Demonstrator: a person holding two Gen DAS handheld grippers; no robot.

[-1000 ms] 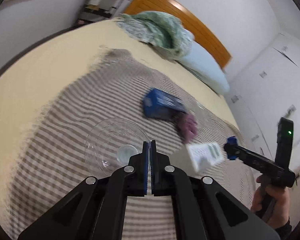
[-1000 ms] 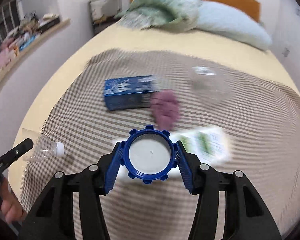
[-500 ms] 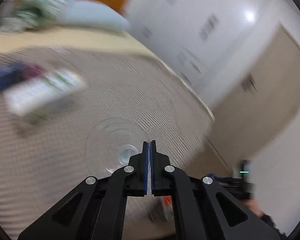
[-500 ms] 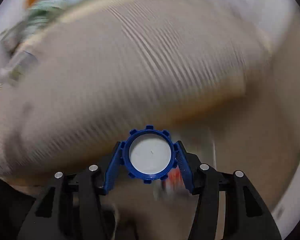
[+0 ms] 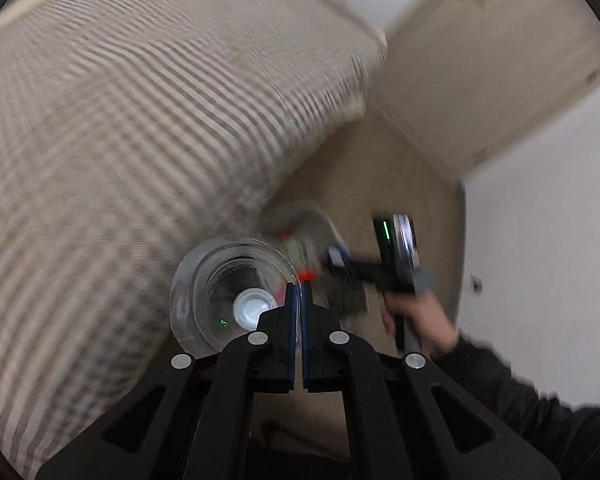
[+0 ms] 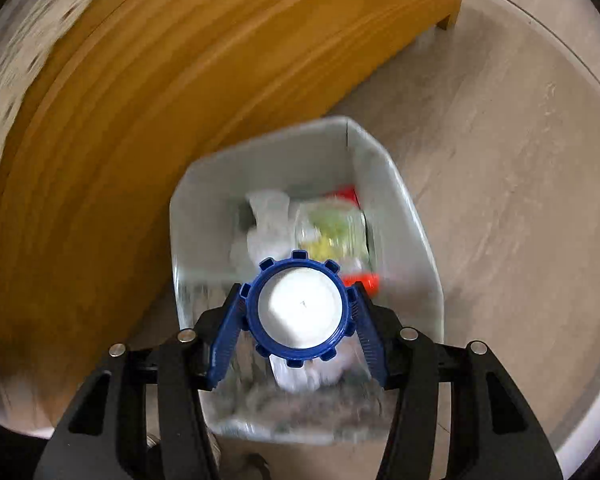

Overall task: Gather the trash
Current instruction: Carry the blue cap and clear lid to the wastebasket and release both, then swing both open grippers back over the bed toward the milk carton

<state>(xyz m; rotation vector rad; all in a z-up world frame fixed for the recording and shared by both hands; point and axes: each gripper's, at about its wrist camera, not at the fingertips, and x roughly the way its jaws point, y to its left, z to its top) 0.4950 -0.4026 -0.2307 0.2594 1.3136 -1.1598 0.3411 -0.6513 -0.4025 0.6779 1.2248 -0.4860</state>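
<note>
Your left gripper (image 5: 297,292) is pressed together on the thin rim of a clear plastic cup (image 5: 230,294). You see down the cup's mouth to its pale round base; it hangs left of the gripper's tips, over the edge of the bed. The striped bedspread (image 5: 132,128) fills the upper left of the left wrist view, blurred. Past the cup, a grey bin (image 5: 300,232) sits on the floor (image 5: 384,184) just beside the bed, with red and pale scraps inside, too smeared to tell what they are.

Right of that, in the same view, your right hand (image 5: 418,316), in a dark sleeve (image 5: 512,392), carries the other gripper near the bin.

Your right gripper (image 6: 299,304) pinches a blue cap (image 6: 300,308), notched round its edge and white in the middle, one blue pad (image 6: 226,336) against each side. The cap faces the camera and hangs over the open bin (image 6: 204,216).

Inside the bin lie crumpled white plastic (image 6: 268,220), a clear wrapper with green and yellow print (image 6: 332,228) and red pieces (image 6: 360,280), all blurred. The bin's bottom nearest you shows grey clutter you cannot make out.

The bin stands on the pale floor (image 6: 500,160), close against the orange wooden bed frame (image 6: 160,100), which curves across the upper left of the right wrist view.
</note>
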